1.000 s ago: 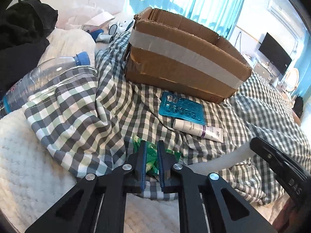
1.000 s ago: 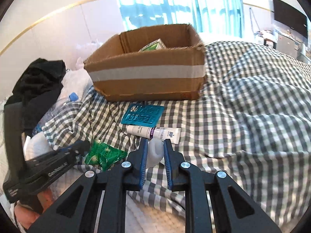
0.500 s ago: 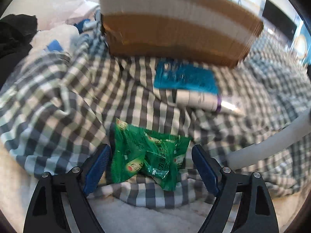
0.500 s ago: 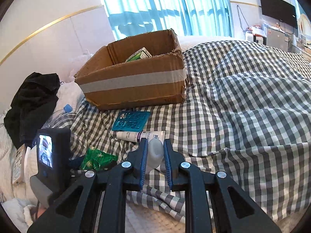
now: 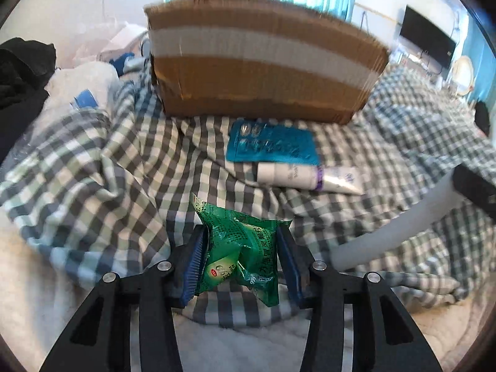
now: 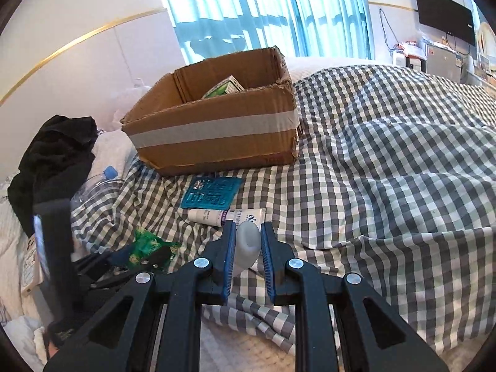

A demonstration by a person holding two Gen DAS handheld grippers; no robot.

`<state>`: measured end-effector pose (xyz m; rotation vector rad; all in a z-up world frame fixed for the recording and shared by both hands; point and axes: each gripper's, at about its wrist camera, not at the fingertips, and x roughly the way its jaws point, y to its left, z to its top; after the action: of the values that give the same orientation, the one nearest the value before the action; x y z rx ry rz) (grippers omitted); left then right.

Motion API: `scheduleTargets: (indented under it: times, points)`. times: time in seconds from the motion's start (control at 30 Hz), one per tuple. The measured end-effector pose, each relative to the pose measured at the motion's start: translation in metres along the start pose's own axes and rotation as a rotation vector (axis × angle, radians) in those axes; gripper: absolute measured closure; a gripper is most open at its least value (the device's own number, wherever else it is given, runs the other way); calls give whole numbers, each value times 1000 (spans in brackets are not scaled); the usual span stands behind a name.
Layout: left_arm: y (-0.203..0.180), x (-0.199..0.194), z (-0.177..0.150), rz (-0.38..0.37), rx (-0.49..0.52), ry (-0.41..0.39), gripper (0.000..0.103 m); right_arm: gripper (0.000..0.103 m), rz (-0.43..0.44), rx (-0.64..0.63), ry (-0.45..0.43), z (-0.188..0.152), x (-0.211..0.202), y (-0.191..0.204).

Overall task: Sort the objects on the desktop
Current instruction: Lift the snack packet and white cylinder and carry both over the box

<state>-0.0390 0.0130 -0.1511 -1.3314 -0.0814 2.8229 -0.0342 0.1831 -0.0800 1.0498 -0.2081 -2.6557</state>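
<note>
A bed [image 6: 387, 161] under a checked cover fills both views, with a black garment [image 6: 52, 161] heaped at its left edge and a TV [image 6: 445, 15] on the far wall. A taped cardboard box [image 6: 214, 133] sits on the cover near the pillow end, open at the top, with a small green-and-white carton [image 6: 224, 86] leaning inside it. A clear bottle [image 6: 99, 183] with a blue cap lies half tucked under the cover left of the box. In front of the box lies a teal blister pack [image 5: 272, 145], and just beside its near edge a white tube [image 5: 307, 176] with a purple band lies crosswise. The left claw [image 5: 241, 248] is closing around a green packet [image 5: 241, 248] that lies on the rumpled cover near the bed's edge; the packet sits between the blue pads [image 5: 193, 266], bulging and creased, and both pads look to be against its sides, though the frame is blurred. The right claw [image 6: 246, 248] is pinched on a small white bottle [image 6: 246, 243], its pads pressing either side, held just above the cover in front of the tube. In the left view that bottle appears as a pale shape at right.
</note>
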Motion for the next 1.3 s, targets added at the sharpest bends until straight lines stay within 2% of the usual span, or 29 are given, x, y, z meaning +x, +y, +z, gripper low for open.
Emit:
scheduleTargets:
  times: [0.17,0.33,0.6,0.83,0.97,1.07,1.13,1.2,1.3]
  points:
    - [5,-36,7,-45,-38,-74,56,88,14,-66,-1,2,-20,19]
    - [7,-59,15,-34,-58,-119,56,88,12,-115,-26,14,-43,35]
    - [12,-96,45,-57,-64,-182,56,90,34,-193,-82,52,-73,52]
    - [22,-120,105,-51,-88,-274,56,91,57,-237,-151,116,-80,63]
    - [23,-123,152,-40,-67,-324,56,92,62,-260,-186,162,-74,71]
    - [23,-116,187,-31,-54,-349,56,92,106,-262,-132,181,-53,74]
    - [23,-108,202,-30,-55,-357,56,88,122,-271,-96,169,-35,72]
    - [24,-97,207,-25,-42,-361,56,79,123,-288,-9,138,-6,69]
    - [24,-80,192,8,-26,-342,56,77,112,-291,148,74,43,59]
